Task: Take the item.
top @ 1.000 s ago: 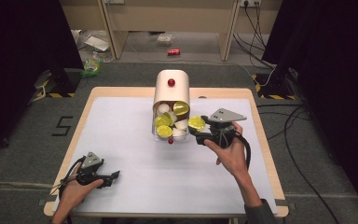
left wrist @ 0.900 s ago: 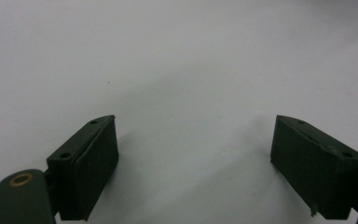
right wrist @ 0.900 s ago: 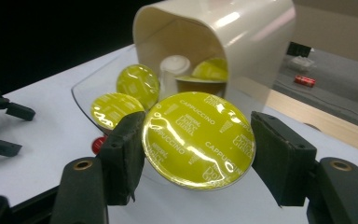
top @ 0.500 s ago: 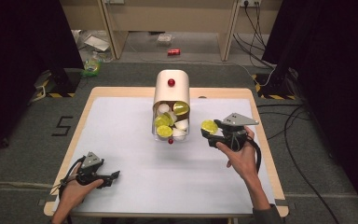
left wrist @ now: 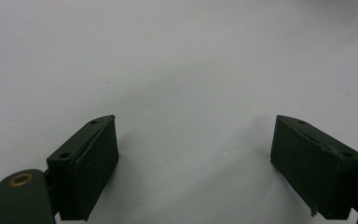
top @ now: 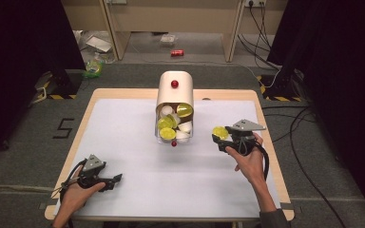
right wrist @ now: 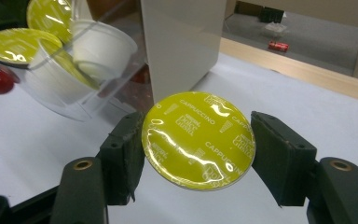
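**Capsule in the right tongs, clear of the dispenser**

Nearest you, your left gripper (top: pixel 108 180) rests on the white table (top: pixel 138 199) with its jaws spread wide and nothing between them. Your right gripper (right wrist: pixel 198 149) has its jaws clamped on the sides of a coffee capsule (right wrist: pixel 198 140), yellow foil lid facing the camera, held above the table just right of the dispenser (top: pixel 175 107).

The grip sits on the capsule's rim, so I'd judge a tilt or a loosened squeeze could let it slip and roll off. A swing to the left could knock the dispenser's clear tray (right wrist: pixel 70 88), where more capsules (top: pixel 167 128) lie loosely stacked. Beyond the table, a red can (top: pixel 177 52) lies on the floor.
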{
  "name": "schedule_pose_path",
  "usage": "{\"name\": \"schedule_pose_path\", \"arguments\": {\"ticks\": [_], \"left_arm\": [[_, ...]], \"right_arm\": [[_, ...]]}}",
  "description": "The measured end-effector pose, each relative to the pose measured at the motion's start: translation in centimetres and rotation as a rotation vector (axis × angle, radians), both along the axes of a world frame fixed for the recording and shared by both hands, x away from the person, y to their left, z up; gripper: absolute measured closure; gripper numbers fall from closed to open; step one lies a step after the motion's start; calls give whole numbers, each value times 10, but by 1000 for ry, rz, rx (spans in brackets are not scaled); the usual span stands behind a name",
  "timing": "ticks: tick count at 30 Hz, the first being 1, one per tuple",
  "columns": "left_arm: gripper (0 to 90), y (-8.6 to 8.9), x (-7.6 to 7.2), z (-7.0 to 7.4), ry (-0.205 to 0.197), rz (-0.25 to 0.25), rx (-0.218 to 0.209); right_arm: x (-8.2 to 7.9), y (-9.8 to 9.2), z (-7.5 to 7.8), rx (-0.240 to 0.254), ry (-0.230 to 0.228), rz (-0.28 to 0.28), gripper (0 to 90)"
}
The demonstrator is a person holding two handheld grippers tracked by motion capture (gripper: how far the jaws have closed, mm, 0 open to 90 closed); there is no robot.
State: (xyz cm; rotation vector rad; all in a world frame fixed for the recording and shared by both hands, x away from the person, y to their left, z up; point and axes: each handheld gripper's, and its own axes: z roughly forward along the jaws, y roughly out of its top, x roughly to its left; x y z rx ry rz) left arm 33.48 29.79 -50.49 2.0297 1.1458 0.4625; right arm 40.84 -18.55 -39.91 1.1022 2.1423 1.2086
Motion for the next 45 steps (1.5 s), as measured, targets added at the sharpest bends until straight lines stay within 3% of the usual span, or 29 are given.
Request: {"name": "schedule_pose_path", "arguments": {"ticks": [31,45], "left_arm": [[144,0,0,0,-4,2,6],[144,0,0,0,0,0,0]], "right_arm": [[19,-30,-42,-43,64,-102,382],[23,-30,-52,-81,85,-107,382]]}}
